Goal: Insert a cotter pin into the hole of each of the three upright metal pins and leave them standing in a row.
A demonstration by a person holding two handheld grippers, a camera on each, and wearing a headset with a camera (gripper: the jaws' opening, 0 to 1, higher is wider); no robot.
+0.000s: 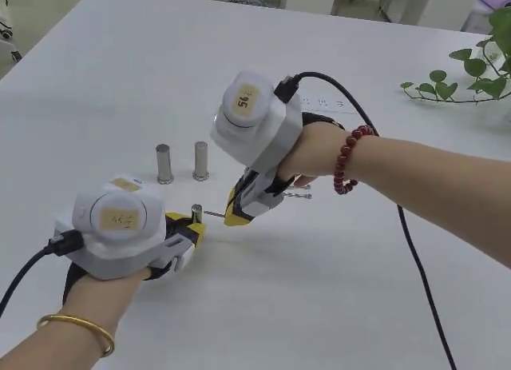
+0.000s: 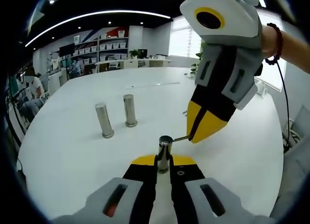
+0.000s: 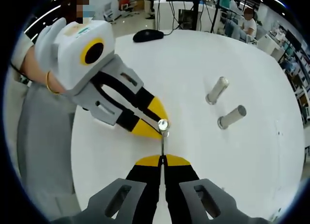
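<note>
Left gripper clamps pin; tilted right gripper apparently pinches cotter.

Your right gripper has its jaws pinched together on a thin cotter pin, whose far end meets the top of a metal pin. Your left gripper comes in from the left, its yellow tips clamped around that metal pin. Two more metal pins stand side by side on the white table, well apart from the held one.
</note>
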